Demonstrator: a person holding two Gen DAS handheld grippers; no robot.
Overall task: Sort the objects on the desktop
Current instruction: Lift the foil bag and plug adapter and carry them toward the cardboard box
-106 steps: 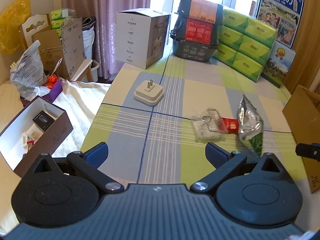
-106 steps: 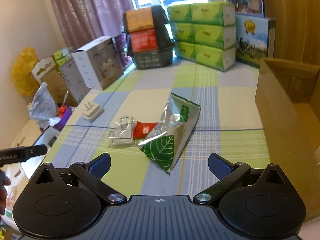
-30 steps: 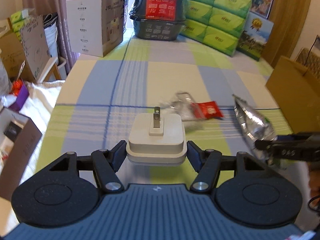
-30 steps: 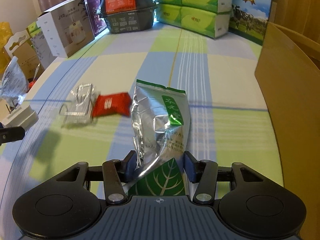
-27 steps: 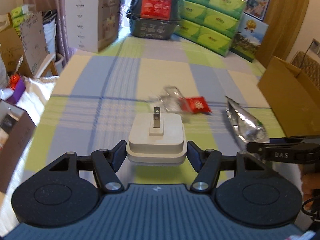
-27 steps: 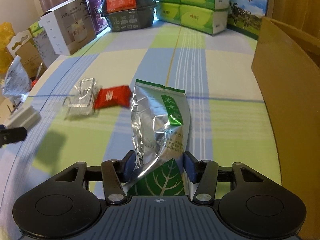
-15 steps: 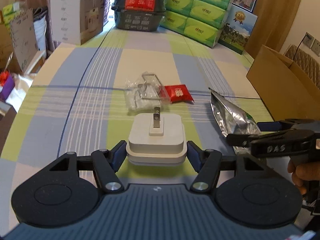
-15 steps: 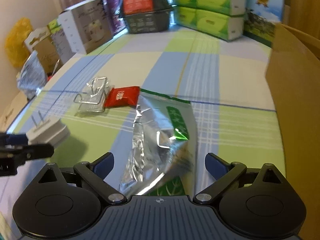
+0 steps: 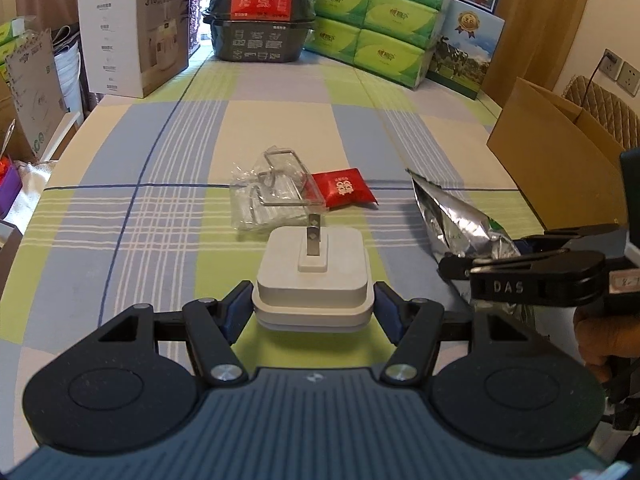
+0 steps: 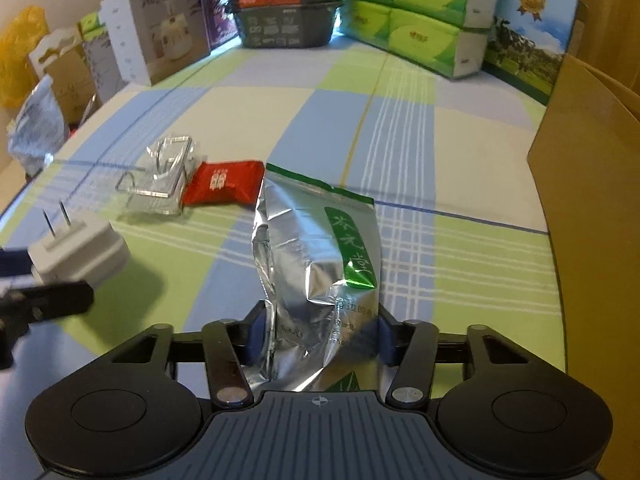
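In the left wrist view we see our left gripper (image 9: 314, 306) clenched on a white plug adapter (image 9: 313, 278), its prongs pointing up, held at the lower centre of the frame above the checked tablecloth (image 9: 160, 168). Just beyond it, at mid-frame, a clear plastic packet with a wire clip (image 9: 276, 196) lies on the cloth, touching a small red sachet (image 9: 344, 192) to its right. At the right edge our right gripper (image 9: 520, 272) grasps a silver foil pouch (image 9: 456, 220), with a hand (image 9: 604, 336) behind it, and an open cardboard box (image 9: 560, 164) stands at the upper right. Along the top sit a white carton (image 9: 134, 32), a dark crate (image 9: 260, 28) and stacked green tissue packs (image 9: 384, 28). In the right wrist view the right gripper (image 10: 316, 338) pinches the silver foil pouch (image 10: 316, 252) by its lower end, at the lower centre, its green label facing us. The red sachet (image 10: 222, 188) and the clear packet (image 10: 160, 184) lie at centre left; the plug adapter (image 10: 80, 252) shows at the left edge, gripped by the blurred left gripper (image 10: 40, 280). The cardboard box (image 10: 592, 208) fills the right side.
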